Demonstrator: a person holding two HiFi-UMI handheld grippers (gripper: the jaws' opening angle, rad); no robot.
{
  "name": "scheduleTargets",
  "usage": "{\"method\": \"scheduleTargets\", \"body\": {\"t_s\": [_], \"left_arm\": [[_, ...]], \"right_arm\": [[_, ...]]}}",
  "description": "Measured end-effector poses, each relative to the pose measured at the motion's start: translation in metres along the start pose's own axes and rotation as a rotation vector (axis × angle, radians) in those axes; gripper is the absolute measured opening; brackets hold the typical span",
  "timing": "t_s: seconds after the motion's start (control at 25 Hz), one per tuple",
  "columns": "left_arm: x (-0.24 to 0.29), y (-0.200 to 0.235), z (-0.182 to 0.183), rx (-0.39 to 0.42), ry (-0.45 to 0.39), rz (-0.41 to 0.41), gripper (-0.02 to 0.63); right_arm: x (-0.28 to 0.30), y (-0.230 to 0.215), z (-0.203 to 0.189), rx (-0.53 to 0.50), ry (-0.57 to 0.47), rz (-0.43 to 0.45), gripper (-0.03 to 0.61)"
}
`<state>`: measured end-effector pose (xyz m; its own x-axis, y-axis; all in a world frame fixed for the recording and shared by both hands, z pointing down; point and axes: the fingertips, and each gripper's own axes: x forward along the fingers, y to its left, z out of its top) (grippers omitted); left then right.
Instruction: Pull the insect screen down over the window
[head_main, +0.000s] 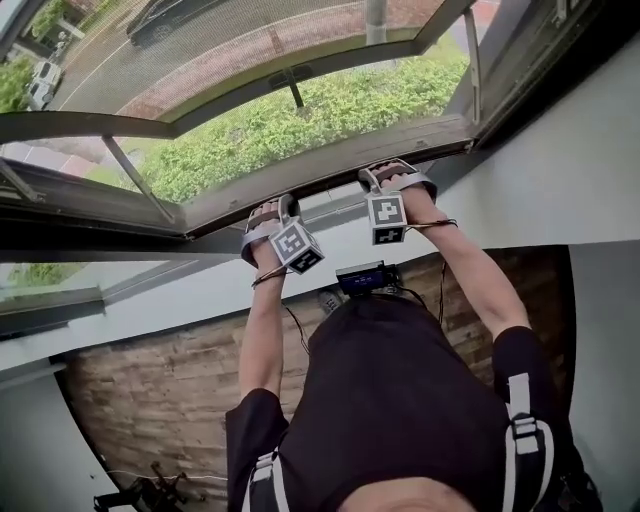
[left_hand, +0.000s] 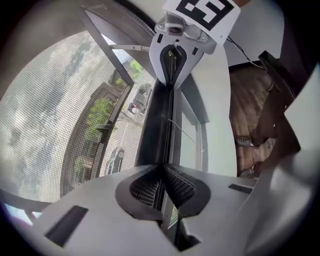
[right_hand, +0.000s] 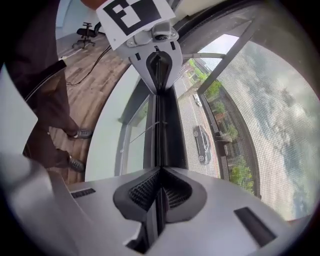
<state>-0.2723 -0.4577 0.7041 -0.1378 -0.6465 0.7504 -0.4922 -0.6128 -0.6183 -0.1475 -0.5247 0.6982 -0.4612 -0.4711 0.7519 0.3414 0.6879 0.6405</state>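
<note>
HELD AT BOTH ENDS: My left gripper (left_hand: 162, 172) and right gripper (right_hand: 159, 175) are each clamped shut on the thin lip of the insect screen's dark pull bar (left_hand: 157, 120), pinched between the pads. Each gripper view shows that bite, and the bar's long axis running straight ahead from my jaws to the other gripper. The mesh (left_hand: 50, 125) spreads to the outer side of each pair of jaws, with a parked car (right_hand: 202, 142) behind it. Only the head view shows the bar lying crosswise under both hands, higher toward my right, with green shrubs (head_main: 330, 110) beyond my jaws.
</note>
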Motion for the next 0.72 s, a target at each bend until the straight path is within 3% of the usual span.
{"method": "scheduleTargets", "body": {"t_s": [0.16, 0.36, 0.72], "left_arm": [[0.0082, -0.0026, -0.0015, -0.016, -0.022, 0.024, 0.026], [0.0055, 0.0006, -0.0042, 0.005, -0.001, -0.008, 0.026], [0.0049, 0.0023, -0.0094, 0.013, 0.01, 0.035, 0.029]], "right_arm": [[0.009, 0.0042, -0.0017, 0.055, -0.019, -0.039, 0.017], [0.0089, 0.0005, 0.002, -0.02, -0.003, -0.012, 0.017], [0.0104, -0.0001, 0.0058, -0.061, 0.026, -0.044, 0.018]]}}
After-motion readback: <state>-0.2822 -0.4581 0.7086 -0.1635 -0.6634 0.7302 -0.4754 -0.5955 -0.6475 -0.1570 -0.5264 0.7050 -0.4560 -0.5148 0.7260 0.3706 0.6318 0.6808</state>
